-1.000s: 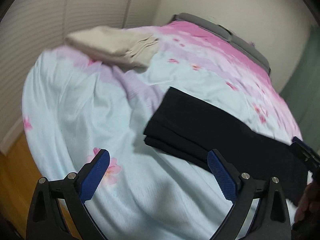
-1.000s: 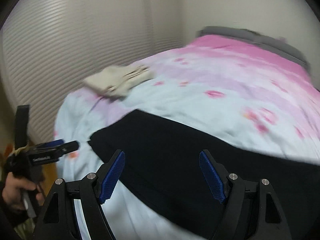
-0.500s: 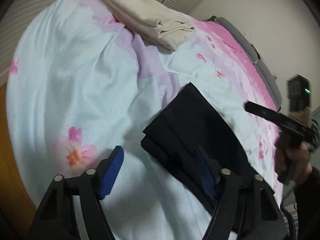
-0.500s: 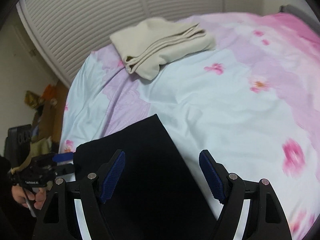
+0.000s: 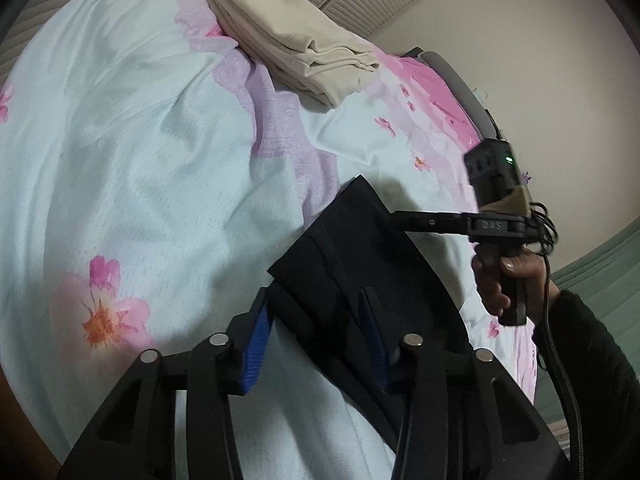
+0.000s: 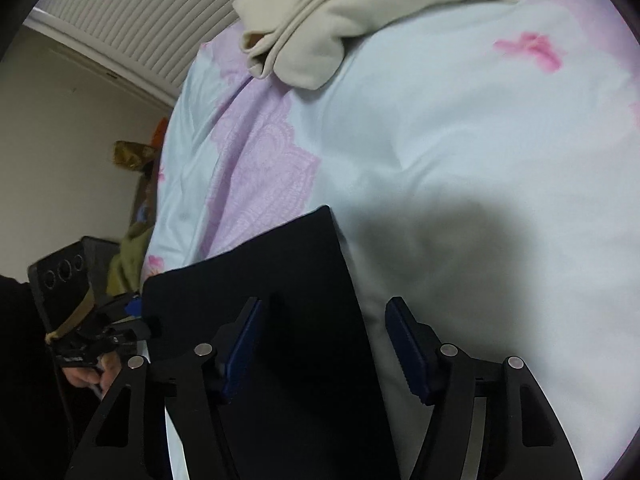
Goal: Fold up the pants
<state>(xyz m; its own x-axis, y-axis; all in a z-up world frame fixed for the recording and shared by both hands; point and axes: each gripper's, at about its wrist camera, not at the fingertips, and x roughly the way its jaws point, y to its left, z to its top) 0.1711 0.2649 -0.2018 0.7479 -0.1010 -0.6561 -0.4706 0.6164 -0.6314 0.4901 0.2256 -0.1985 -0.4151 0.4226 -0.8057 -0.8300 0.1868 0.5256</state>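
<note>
On the flowered bed (image 5: 132, 152), the black pants (image 5: 360, 264) lie lengthwise toward the near edge. Their left hem corner is straddled by the left gripper (image 5: 316, 344), its fingers just narrowed but not visibly pinching. The right corner sits between the right gripper (image 6: 324, 352) fingers, half-open. Only the right view shows that gap.

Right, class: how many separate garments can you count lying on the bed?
2. The black pants lie near the bed's close edge, by both grippers. The folded beige garment rests further back. Parts of the bed are out of view, so others may be hidden.
</note>
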